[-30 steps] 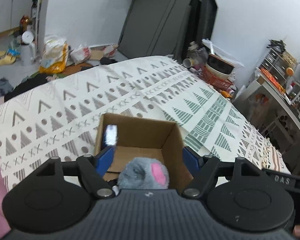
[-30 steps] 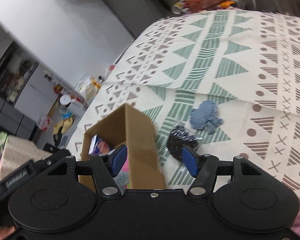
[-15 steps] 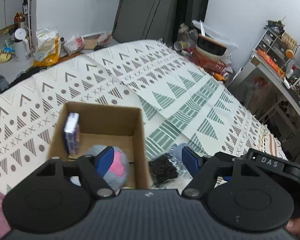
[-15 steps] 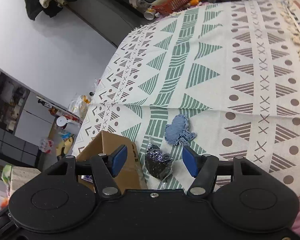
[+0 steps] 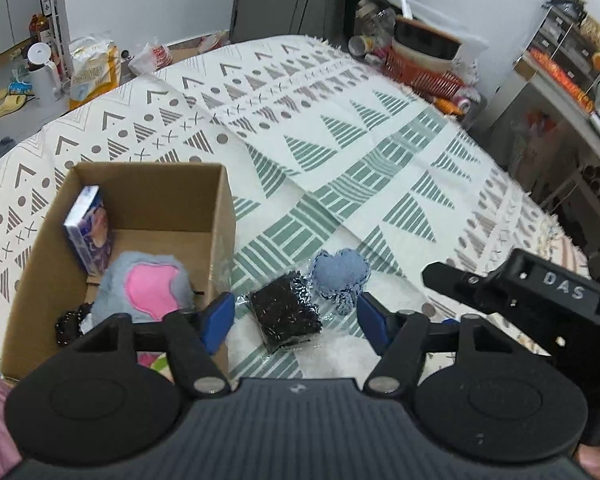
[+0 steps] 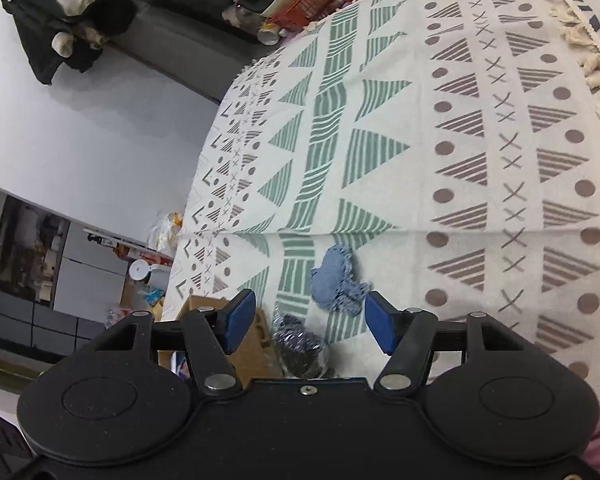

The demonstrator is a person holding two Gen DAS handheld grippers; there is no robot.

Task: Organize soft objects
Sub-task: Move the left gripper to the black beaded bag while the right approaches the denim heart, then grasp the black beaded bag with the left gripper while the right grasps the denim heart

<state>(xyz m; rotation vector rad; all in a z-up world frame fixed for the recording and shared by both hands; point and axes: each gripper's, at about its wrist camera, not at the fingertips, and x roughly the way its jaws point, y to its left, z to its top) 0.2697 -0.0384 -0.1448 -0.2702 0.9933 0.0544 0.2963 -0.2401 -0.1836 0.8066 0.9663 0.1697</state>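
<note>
An open cardboard box [image 5: 220,216] stands on the patterned cloth at the left; inside lie a grey plush with a pink patch [image 5: 148,286] and a purple carton [image 5: 90,228]. Right of the box, a black beaded item in clear wrap [image 5: 286,312] and a blue fabric heart [image 5: 340,274] rest on the cloth. My left gripper [image 5: 296,322] hovers open above the black item, holding nothing. My right gripper [image 6: 308,320] is open too, above the blue heart [image 6: 334,282] and the black item [image 6: 300,346]; the box corner [image 6: 204,304] peeks at its left finger.
The patterned cloth [image 5: 340,136] covers a bed-like surface with a tasselled edge [image 6: 580,40]. A red basket with clutter [image 5: 424,72] sits beyond the far edge, shelves [image 5: 560,64] at the right, bags and a white kettle [image 5: 44,76] on the floor at the left.
The left gripper has moved right from over the box to above the black item, leaving the grey plush in the box. The right gripper swung right, away from the box, toward the blue heart.
</note>
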